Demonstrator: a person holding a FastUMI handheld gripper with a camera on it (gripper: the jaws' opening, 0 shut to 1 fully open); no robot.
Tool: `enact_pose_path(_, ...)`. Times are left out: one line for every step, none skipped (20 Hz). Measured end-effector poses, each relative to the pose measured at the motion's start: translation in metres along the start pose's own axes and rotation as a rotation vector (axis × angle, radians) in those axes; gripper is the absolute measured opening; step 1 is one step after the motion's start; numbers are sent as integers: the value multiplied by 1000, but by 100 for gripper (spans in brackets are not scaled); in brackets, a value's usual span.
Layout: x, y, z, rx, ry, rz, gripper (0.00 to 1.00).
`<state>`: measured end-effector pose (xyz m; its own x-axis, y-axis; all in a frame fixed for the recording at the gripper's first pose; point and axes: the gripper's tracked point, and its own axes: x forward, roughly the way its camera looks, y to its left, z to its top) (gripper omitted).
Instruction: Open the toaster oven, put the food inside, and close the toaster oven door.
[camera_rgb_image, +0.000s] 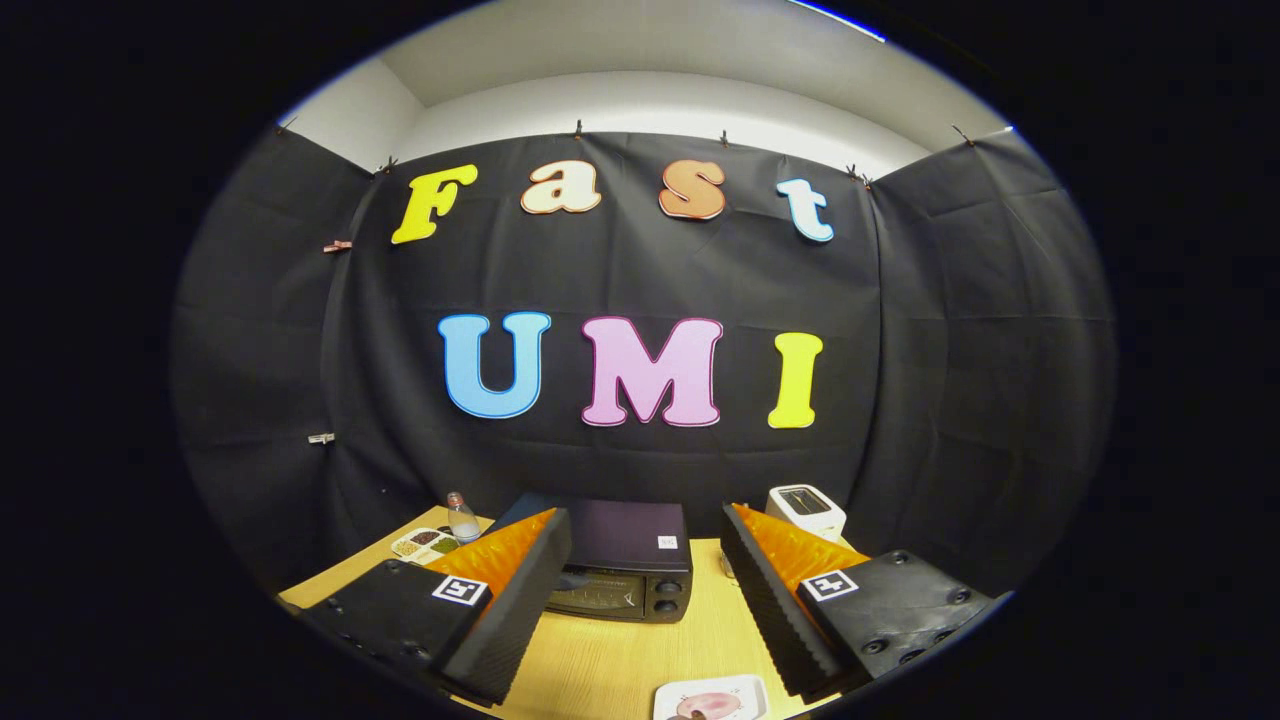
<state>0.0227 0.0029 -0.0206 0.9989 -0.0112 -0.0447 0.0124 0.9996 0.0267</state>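
Observation:
A black toaster oven (622, 570) stands on the wooden table (610, 665), ahead of the fingers, with its door shut and knobs on its right side. A small white plate (712, 697) carrying a pink piece of food (706, 706) lies near the table's front edge, close to the right finger. My gripper (645, 560) hangs above the table, open wide, with nothing between its fingers. The oven shows in the gap between the two fingers, partly hidden by the left one.
A white pop-up toaster (806, 511) stands behind the oven to the right. To the left of the oven are a small bottle (461, 517) and a white divided dish (424, 544) of seasonings. Black cloth walls close the booth behind.

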Motion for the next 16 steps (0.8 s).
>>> enact_pose_path(0,-1,1,-1,0,-2,98)
enact_pose_path(-1,-2,2,-2,-1,-4,98)
enact_pose_path(-1,-3,2,-3,-3,-7,98)
enact_pose_path(-1,-4,2,-3,-4,-9,98)
enact_pose_path(-1,-5,2,0,-4,-11,98)
enact_pose_path(-1,-6,2,1,-3,-13,98)
enact_pose_path(-1,-6,2,1,-3,-16,98)
enact_pose_path(0,-7,1,-1,-1,-19,98)
enact_pose_path(1,-8,1,-2,0,-22,98)
enact_pose_path(3,-8,0,-1,1,-26,98)
enact_pose_path(6,-7,0,3,0,-27,98)
enact_pose_path(9,-3,0,9,0,-26,98)
enact_pose_path(14,0,-1,16,-1,-23,98)
enact_pose_path(19,4,-2,18,0,-21,98)
enact_pose_path(25,8,-3,16,1,-21,98)
enact_pose_path(32,13,-5,12,3,-20,98)
